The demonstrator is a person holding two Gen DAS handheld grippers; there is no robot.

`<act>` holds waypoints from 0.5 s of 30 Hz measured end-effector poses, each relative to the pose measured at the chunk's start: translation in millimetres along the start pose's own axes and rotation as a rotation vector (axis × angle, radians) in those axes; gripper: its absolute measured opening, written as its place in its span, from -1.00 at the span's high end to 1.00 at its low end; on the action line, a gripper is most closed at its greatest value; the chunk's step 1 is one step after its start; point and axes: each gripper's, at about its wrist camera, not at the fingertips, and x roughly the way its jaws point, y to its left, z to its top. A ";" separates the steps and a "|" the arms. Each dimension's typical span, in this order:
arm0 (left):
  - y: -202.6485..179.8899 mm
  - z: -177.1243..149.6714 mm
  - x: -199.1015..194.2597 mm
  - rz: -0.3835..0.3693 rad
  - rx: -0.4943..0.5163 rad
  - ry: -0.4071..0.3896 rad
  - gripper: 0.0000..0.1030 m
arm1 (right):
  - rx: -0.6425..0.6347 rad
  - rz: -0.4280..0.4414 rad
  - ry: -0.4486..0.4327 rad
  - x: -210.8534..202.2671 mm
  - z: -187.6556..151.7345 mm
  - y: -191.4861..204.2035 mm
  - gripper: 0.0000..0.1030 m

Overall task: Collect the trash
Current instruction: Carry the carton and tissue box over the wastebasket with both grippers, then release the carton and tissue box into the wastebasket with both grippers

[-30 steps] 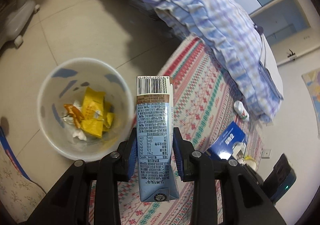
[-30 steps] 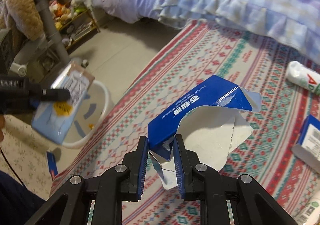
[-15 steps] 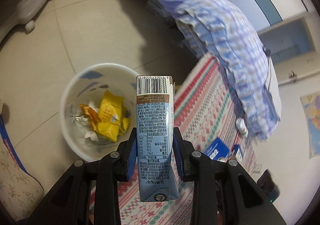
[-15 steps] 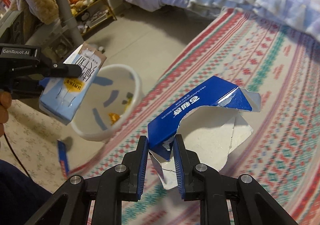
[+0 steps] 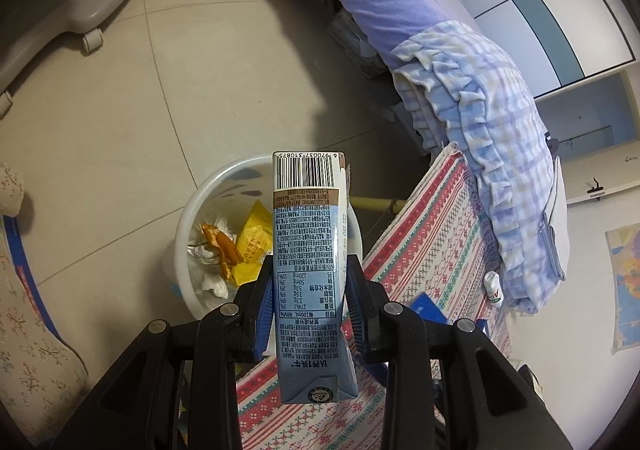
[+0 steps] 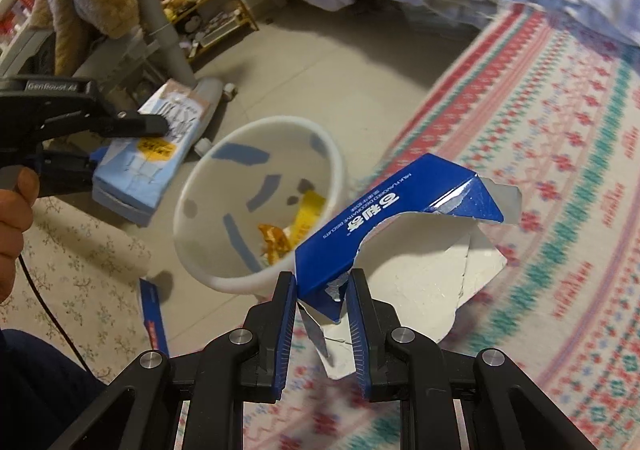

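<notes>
Cardboard, light and crushable: left hand-held gripper [image 5: 308, 304] clamps a drink carton [image 5: 310, 274] at mid-body above the bin [image 6: 224, 274]; right hand-held gripper [image 6: 322, 308] pinches a torn blue box [image 6: 396, 209] at the bin's 4 o'clock.

Left gripper [image 5: 308, 264]: our blue pads clamp the milk carton [image 5: 310, 270] on both side faces, carton running along the fingers toward 12 o'clock. In the right wrist view the same gripper [image 6: 132, 137] sits at 9 o'clock, fingers aimed toward 3 o'clock, our bare hand [image 6: 14, 217] wrapped round its handle at the left edge. Right gripper [image 6: 322, 286]: jaws nearly closed, pinching a lower corner of the torn blue box [image 6: 380, 226], which fans out toward 1 o'clock.
</notes>
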 end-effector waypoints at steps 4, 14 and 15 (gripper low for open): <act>-1.6 -1.4 3.4 0.025 0.008 -0.002 0.33 | 0.010 0.041 -0.006 17.3 7.9 15.8 0.55; 12.2 10.0 1.8 0.032 -0.039 -0.018 0.33 | -0.087 0.100 0.054 82.4 36.1 66.2 0.52; 13.3 11.1 1.2 0.036 -0.041 -0.023 0.33 | -0.097 0.105 0.072 88.4 38.3 69.0 0.49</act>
